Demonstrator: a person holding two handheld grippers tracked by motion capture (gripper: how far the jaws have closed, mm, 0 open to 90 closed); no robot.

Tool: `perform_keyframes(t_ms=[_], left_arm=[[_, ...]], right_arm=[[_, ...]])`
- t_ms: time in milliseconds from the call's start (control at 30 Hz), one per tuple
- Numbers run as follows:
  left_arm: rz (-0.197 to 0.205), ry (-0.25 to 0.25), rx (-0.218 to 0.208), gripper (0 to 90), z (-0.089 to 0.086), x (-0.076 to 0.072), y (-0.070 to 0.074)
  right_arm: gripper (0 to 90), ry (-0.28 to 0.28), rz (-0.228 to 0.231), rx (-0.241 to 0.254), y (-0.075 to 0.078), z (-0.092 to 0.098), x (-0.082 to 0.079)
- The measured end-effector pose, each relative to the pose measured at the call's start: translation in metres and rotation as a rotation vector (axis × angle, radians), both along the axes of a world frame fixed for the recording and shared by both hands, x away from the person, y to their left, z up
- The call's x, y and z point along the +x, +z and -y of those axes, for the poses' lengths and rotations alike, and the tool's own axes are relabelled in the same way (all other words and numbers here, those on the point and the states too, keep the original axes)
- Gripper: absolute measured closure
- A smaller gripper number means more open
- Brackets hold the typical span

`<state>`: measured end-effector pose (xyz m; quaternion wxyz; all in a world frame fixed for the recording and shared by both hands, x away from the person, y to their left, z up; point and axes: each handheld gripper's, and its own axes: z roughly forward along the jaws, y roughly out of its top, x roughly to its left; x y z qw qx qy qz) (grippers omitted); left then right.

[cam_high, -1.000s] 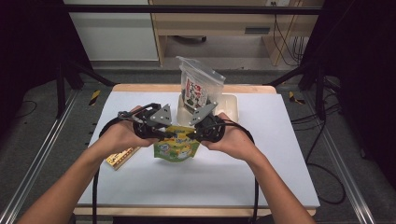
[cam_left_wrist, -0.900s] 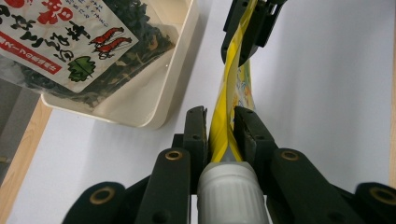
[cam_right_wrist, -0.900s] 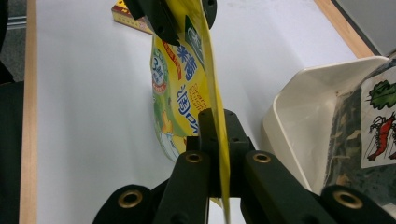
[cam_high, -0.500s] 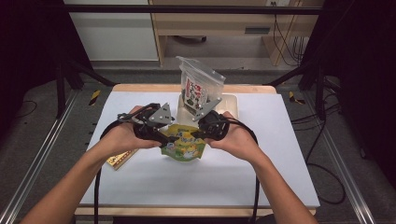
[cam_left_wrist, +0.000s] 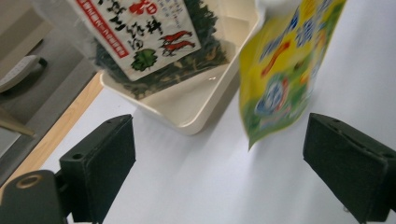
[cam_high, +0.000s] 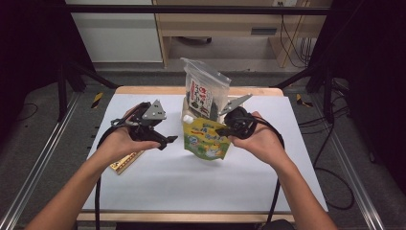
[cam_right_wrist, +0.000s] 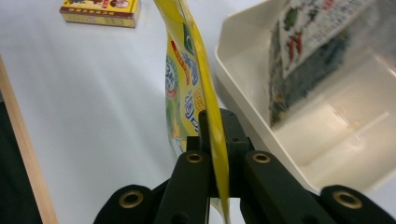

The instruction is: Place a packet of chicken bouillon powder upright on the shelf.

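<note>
Pinching a glossy yellow pouch (cam_high: 206, 140), right tongs (cam_high: 224, 130) hold (left tongs (cam_high: 168, 140) just opened, empty).

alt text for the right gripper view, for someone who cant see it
The right gripper pinches a yellow-green pouch edge-on between its shut black jaws, above a white table. A cream tray holding a seaweed bag sits at right; a small yellow box lies at top left.

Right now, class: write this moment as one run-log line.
left gripper: jaws just opened, nothing between | right gripper: shut on yellow-green pouch, held off the table | seaweed bag: upright in cream tray
</note>
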<state>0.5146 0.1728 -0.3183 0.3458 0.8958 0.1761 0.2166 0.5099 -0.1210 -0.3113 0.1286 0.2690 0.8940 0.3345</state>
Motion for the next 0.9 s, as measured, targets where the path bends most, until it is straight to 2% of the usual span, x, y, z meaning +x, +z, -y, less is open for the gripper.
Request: perform_keyframes(t_ms=[133,200,300,400,600,667,700,733,900], left_arm=[[-0.009,0.015,-0.006,8.5,-0.003,0.001,-0.006],[-0.004,0.015,0.017,8.5,-0.003,0.001,-0.008],[-0.012,0.026,0.008,8.4,-0.003,0.001,-0.013],[-0.015,0.029,0.017,8.1,-0.003,0.0,-0.015],[-0.029,0.043,0.021,7.2,-0.005,-0.002,-0.023],[-0.032,0.046,0.021,7.0,-0.007,-0.004,-0.026],[-0.034,0.048,0.026,7.0,-0.007,-0.005,-0.028],[-0.027,0.054,0.033,6.8,-0.007,-0.007,-0.03],[-0.02,0.073,0.037,6.6,-0.011,-0.013,-0.037]], right_arm=[[90.0,-0.036,0.0,0.006,0.0,0.019,0.0],[90.0,-0.04,0.002,0.008,0.0,0.022,0.0],[90.0,-0.06,0.001,0.013,0.001,0.032,-0.002],[90.0,-0.065,0.005,0.015,0.003,0.036,-0.004],[90.0,-0.097,0.013,0.031,0.016,0.052,-0.011],[90.0,-0.132,0.007,0.033,0.025,0.063,-0.014],[90.0,-0.132,0.007,0.033,0.025,0.063,-0.014],[90.0,-0.172,0.0,0.038,0.032,0.071,-0.015],[90.0,-0.238,0.0,0.041,0.046,0.086,-0.015]])
